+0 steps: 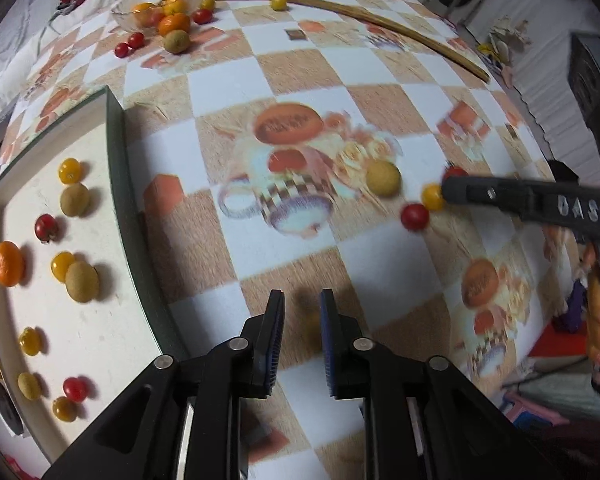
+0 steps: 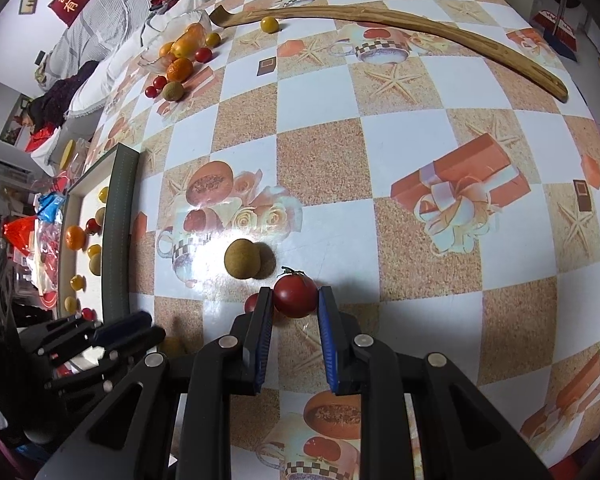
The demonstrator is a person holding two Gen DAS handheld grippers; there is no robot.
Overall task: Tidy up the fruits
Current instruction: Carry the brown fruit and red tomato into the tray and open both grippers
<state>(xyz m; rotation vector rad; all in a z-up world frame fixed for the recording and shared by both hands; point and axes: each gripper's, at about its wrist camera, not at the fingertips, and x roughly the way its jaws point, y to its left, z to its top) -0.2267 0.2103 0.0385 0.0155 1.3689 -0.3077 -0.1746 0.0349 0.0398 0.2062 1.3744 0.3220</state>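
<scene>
Two tongs work beside the tray (image 1: 116,168): our right tongs (image 2: 296,300) clamp a red tomato (image 2: 295,295) off the surface (image 2: 380,160) for sorting, our left tongs (image 1: 302,304) stand apart, empty

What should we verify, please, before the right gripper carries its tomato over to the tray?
1. Grip: ok; the right gripper is shut on the red tomato.
2. Left gripper: ok; open, pressing nothing.
3. Room in the tray: ok; bare patches show between its fruits.
4. Route: not ok; in the right wrist view the left gripper stands between tomato and tray.
5. Second red tomato beside the finger: cannot tell whether it touches.
</scene>
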